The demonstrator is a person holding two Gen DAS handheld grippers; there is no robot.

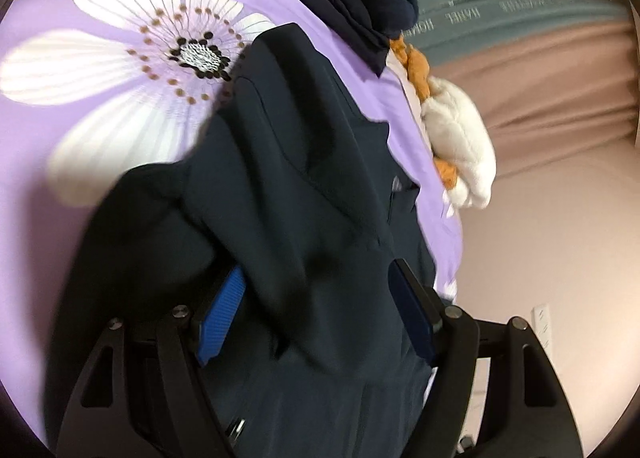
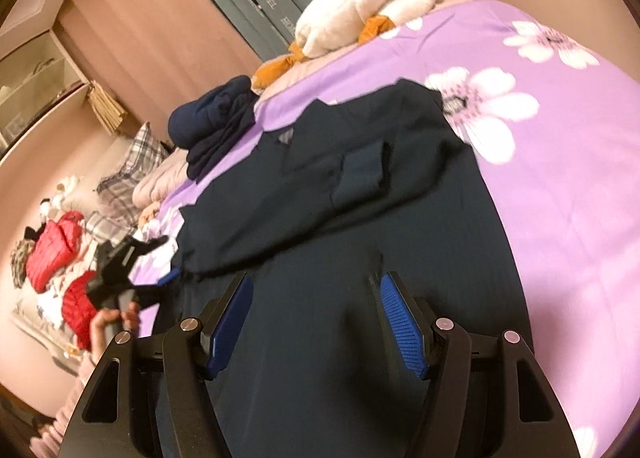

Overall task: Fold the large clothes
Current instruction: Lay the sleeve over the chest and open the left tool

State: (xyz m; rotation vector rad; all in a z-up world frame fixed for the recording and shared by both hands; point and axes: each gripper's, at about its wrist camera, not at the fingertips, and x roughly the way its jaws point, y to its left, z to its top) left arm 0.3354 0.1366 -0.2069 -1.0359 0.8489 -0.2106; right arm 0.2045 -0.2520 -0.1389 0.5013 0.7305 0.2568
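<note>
A large dark navy garment [image 1: 304, 177] lies spread on the purple flowered bedspread [image 1: 120, 145]. In the right wrist view the garment [image 2: 340, 338] has a sleeve folded across its body, cuff [image 2: 362, 169] in the middle. My left gripper [image 1: 316, 266] hovers low over the garment, jaws wide apart. Loose folds lie between the blue pads [image 1: 222, 314], partly hiding one, with nothing pinched. The right wrist view shows this left gripper [image 2: 168, 258] at the garment's left edge, held by a hand [image 2: 116, 322]. My right gripper [image 2: 316, 278] stands open above the garment's near part.
A folded navy pile [image 2: 216, 121] and a white fluffy bundle with orange cloth [image 2: 360, 5] sit at the bed's far edge. Plaid pillows [image 2: 132, 165] and red clothes [image 2: 56, 250] lie to the left. Pink curtains hang behind. The bedspread [image 2: 560, 177] shows bare purple on the right.
</note>
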